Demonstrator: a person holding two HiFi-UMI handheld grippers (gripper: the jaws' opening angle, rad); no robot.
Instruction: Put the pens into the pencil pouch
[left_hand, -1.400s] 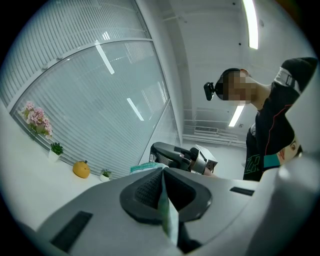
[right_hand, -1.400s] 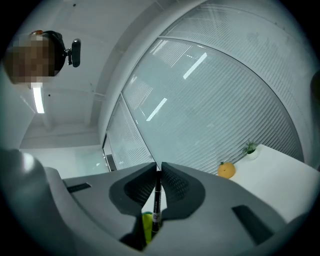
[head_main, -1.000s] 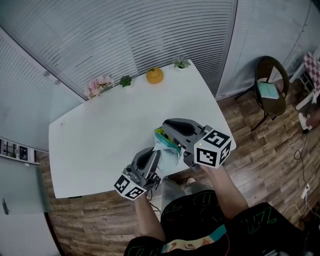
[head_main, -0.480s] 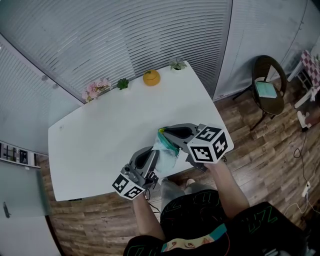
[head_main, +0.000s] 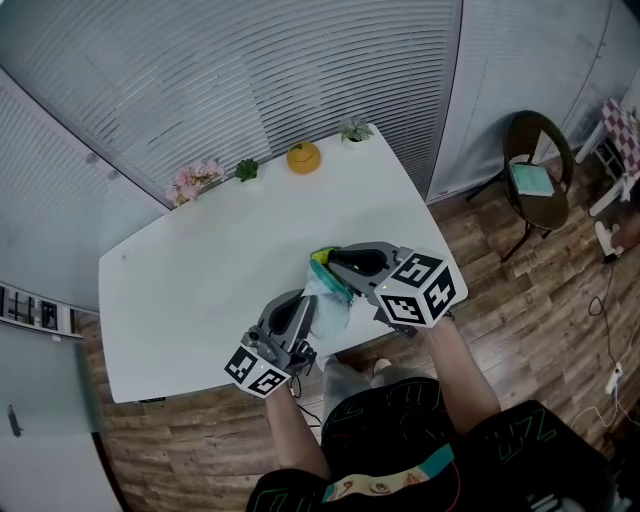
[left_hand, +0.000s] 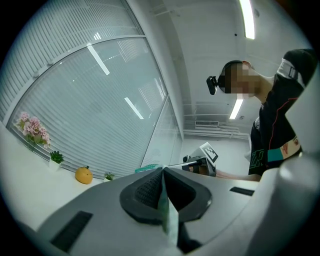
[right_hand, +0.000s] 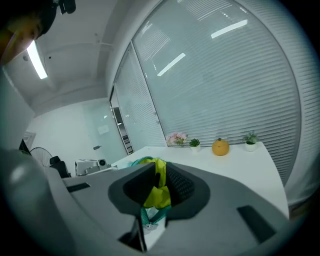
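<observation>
A white table (head_main: 200, 280) stands on a wood floor, with slatted blinds behind it. Nearest the person, at about five o'clock on the tabletop, the pencil pouch (head_main: 328, 300) hangs between both tools over the near edge.

The left gripper (head_main: 308, 305), at seven o'clock from the pouch, is clenched on a thin pale sheet of the pouch's wall. The right gripper (right_hand: 159, 167), at two o'clock from it, has its jaws opening. The yellow-green lip and teal zip lie between them, and the pads seem to touch the fabric. No pen shows in any view, so whether any is inside cannot be told.

The pouch looks light, thin and limp, and it will likely sag and fold shut unless it is kept stretched. The best hold is probably the stiffer zip edge, one tool on each side of the mouth. The smooth wall looks likelier to slip from the pads.

Farther off, along the table's twelve o'clock edge, stand pink flowers (head_main: 192, 180), a small green plant (head_main: 246, 169), an orange ornament (head_main: 303, 156) and a second potted plant (head_main: 354, 130). A dark chair (head_main: 540, 170) sits at two o'clock.
</observation>
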